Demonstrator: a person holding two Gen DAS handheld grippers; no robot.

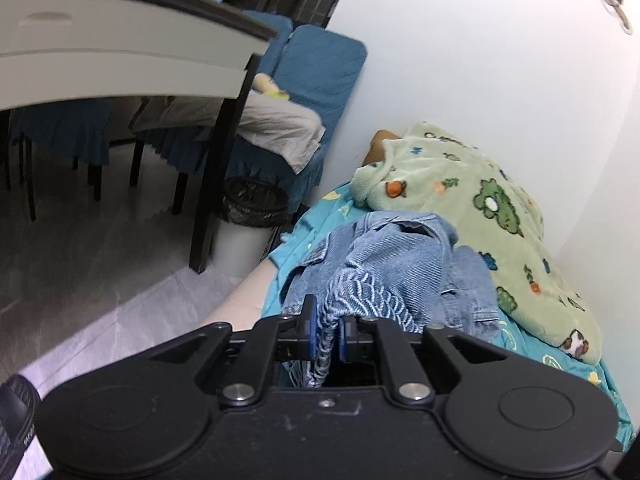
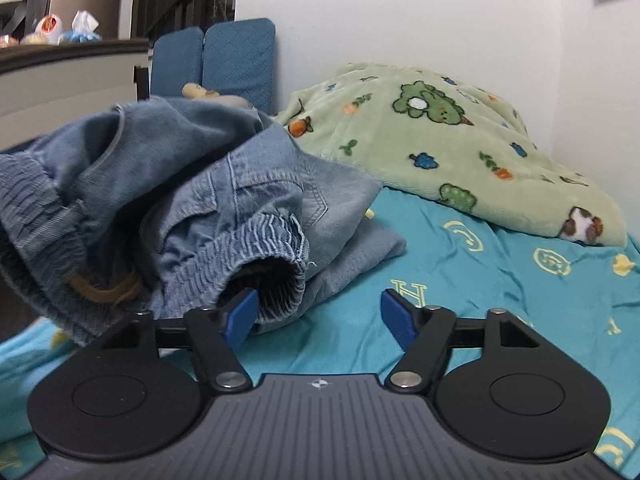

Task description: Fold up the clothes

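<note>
A crumpled blue denim garment (image 1: pixel 400 264) lies on the teal bed sheet (image 1: pixel 310 220). My left gripper (image 1: pixel 326 316) is shut on its gathered elastic band, and the striped fabric bunches between the blue pads. In the right wrist view the same denim garment (image 2: pixel 200 168) is heaped at the left. Its elastic hem (image 2: pixel 264 248) opens toward my right gripper (image 2: pixel 320 306). That gripper is open; its left pad (image 2: pixel 242 312) sits at the hem's edge, while its right pad (image 2: pixel 396 316) hangs free over the sheet (image 2: pixel 500 280).
A green fleece blanket (image 2: pixel 440 144) with cartoon prints is piled against the white wall behind the denim. Left of the bed stand a table (image 1: pixel 120 52), blue-covered chairs (image 1: pixel 320 72) and a lined waste bin (image 1: pixel 248 220). A dark slipper (image 1: pixel 16 412) lies on the floor.
</note>
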